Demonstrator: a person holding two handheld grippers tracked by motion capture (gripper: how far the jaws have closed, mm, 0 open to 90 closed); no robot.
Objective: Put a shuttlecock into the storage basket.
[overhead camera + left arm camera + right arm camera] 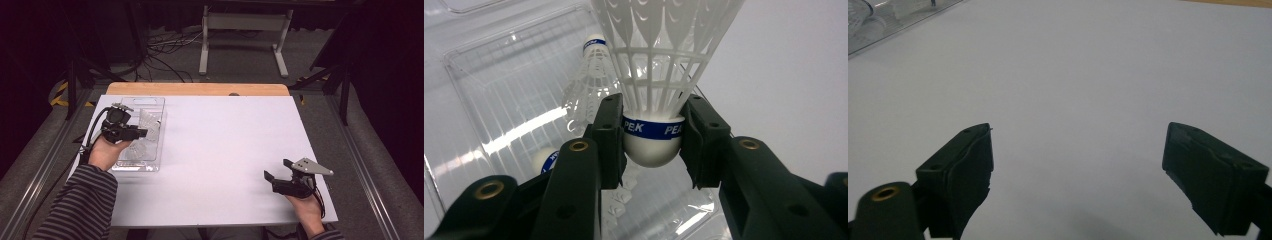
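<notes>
**Shuttlecock pinched over the clear tray**

Gripping a white shuttlecock [653, 142] by its rounded cork, the left gripper [651, 145] had its black jaws pressed against both sides of the blue band, the feather skirt fanning away from the camera. It hung over the clear plastic tray [152, 102] at the left of the white table [225, 145], where another shuttlecock [589, 80] lay on the ribbed floor. The right gripper [275, 172] rested near the front right corner, jaws spread wide, well apart from the tray.
</notes>
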